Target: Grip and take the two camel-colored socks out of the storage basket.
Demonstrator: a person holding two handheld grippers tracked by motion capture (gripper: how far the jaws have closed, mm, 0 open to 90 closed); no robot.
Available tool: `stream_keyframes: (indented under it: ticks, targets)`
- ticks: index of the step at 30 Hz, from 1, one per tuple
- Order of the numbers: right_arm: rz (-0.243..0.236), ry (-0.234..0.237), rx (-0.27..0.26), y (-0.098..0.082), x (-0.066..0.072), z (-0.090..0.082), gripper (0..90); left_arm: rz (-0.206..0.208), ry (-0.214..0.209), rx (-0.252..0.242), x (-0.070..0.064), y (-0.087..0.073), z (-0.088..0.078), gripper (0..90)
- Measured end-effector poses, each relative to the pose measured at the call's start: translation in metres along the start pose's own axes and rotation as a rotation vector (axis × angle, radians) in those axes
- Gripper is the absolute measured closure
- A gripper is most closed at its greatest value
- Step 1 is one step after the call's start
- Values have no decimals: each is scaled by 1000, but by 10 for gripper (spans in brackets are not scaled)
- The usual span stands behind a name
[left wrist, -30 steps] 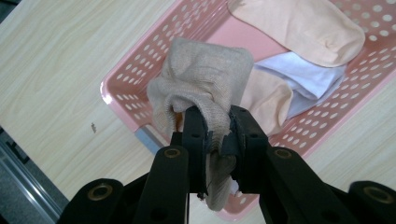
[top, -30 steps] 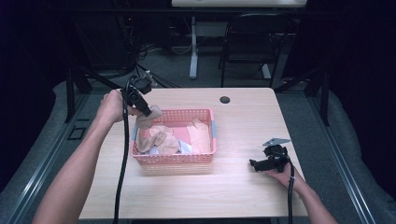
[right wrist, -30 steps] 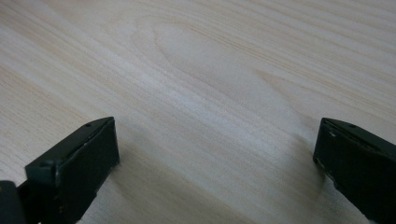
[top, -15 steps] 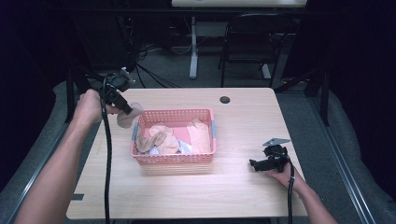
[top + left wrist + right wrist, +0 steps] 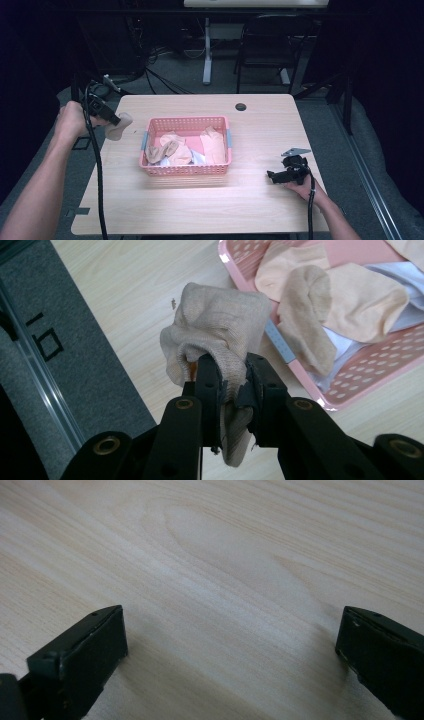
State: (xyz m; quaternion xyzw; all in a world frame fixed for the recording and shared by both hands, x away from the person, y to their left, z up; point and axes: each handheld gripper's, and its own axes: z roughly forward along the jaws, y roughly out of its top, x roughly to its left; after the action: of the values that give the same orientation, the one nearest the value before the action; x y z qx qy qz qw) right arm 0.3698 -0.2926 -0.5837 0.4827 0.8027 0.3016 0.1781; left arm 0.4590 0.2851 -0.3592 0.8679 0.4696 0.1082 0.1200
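Sock: we see our left claw clamped on a beige sock, the cloth bunched above the jaws and a short tail hanging below them.
Where the sock is: held in the air off the left end of the pink basket, over the left edge of the tabletop; in the high view the left claw carries it just outside the basket's short wall.
Key relation: from the left claw the basket lies ahead and to the right in the left gripper view, near but not touching the sock; bare tabletop lies straight beneath. We judge that any set-down turns on that bare strip under the claw.
Long axis: the sock is crumpled, so we cannot give a clear axis; its bulk runs roughly up from the jaws.
Right claw: our right claw rests low on the tabletop, well apart from the basket, jaws wide apart with only wood grain between them in the right gripper view.
Nearer hand: the left, by far.
Still in the basket: several peach and beige socks over a pale cloth.
Hard to make out: how many socks remain, since they overlap.
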Motion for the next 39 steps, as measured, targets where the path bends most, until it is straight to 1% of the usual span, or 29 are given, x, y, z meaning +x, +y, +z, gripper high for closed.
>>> stream_keyframes:
  ticks: [1, 2, 3, 6, 8, 9, 10, 12, 14, 15, 18, 19, 20, 22, 23, 24, 25, 27, 28, 29, 30, 31, 32, 33, 34, 36, 37, 38, 39]
  targets:
    - [0, 0, -1, 0, 0, 0, 0, -3, 0, 7, 1, -2, 2, 776]
    - [1, 3, -3, 0, 0, 0, 0, -4, 3, 6, 2, -3, 4, 776]
    - [1, 3, -3, 0, 0, 0, 0, -16, -4, 0, 4, -6, 7, 776]
    - [2, 3, -5, 0, 0, 0, 0, -23, -5, 4, 7, -9, 12, 776]
    - [2, 2, -6, -1, 0, 0, 0, -35, -18, -3, 11, -13, 16, 776]
    - [2, 2, -7, -1, 0, 0, 0, -51, -14, 3, 14, -17, 19, 776]
    - [2, 2, -7, -1, 0, 0, 0, -51, -14, 3, 14, -17, 19, 777]
    - [3, 1, -7, -1, 0, 0, 0, -73, -8, 9, 20, -23, 26, 777]
    - [1, 2, -6, -1, 0, 0, 0, -79, -3, 8, 21, -26, 28, 778]
    - [1, 3, -7, -1, 0, 0, 0, -97, 0, 19, 24, -29, 33, 778]
    - [1, 3, -8, -1, 0, 0, 0, -109, 2, 19, 28, -33, 39, 779]
    - [1, 3, -8, -1, 0, 0, 0, -129, 0, 30, 31, -36, 45, 779]
    - [1, 3, -8, -1, 0, 0, 0, -129, 0, 30, 31, -36, 45, 778]
    - [0, 4, -7, -1, 0, 0, 0, -160, -13, 31, 34, -41, 57, 778]
    - [1, 3, -7, -1, 0, 0, 0, -165, -18, 35, 35, -43, 62, 778]
    - [2, 2, -7, -1, 0, 0, 0, -165, -18, 35, 35, -43, 62, 778]
    - [2, 2, -7, -1, 0, 0, 0, -174, -24, 46, 35, -47, 72, 778]
    - [2, 2, -8, -1, 0, 0, 0, -190, -26, 62, 35, -50, 82, 778]
    - [2, 2, -8, -1, 0, 0, 0, -190, -26, 62, 35, -50, 82, 778]
    - [2, 2, -6, -1, 0, 0, 0, -199, -18, 78, 36, -54, 93, 778]
    - [3, 1, -7, -1, 0, 0, 0, -199, -18, 78, 36, -54, 93, 778]
    - [2, 1, -6, -1, 0, 0, 0, -210, -23, 104, 35, -58, 104, 778]
    - [2, 1, -6, -1, 0, 0, 0, -210, -23, 104, 35, -58, 104, 778]
    - [2, 1, -6, -1, 0, 0, 0, -218, -29, 114, 36, -62, 114, 778]
    - [2, 1, -6, -1, 0, 0, 0, -218, -29, 114, 36, -62, 114, 778]
    - [0, -3, -4, -1, 0, 0, 0, -236, -42, 118, 36, -66, 123, 778]
    - [0, -3, -5, -1, 1, 0, 0, -232, -50, 125, 37, -69, 130, 777]
    - [0, -3, -5, -1, 1, 0, 0, -232, -50, 125, 37, -69, 130, 776]
    - [0, -3, -5, -1, 1, 0, 0, -238, -68, 147, 37, -72, 139, 772]
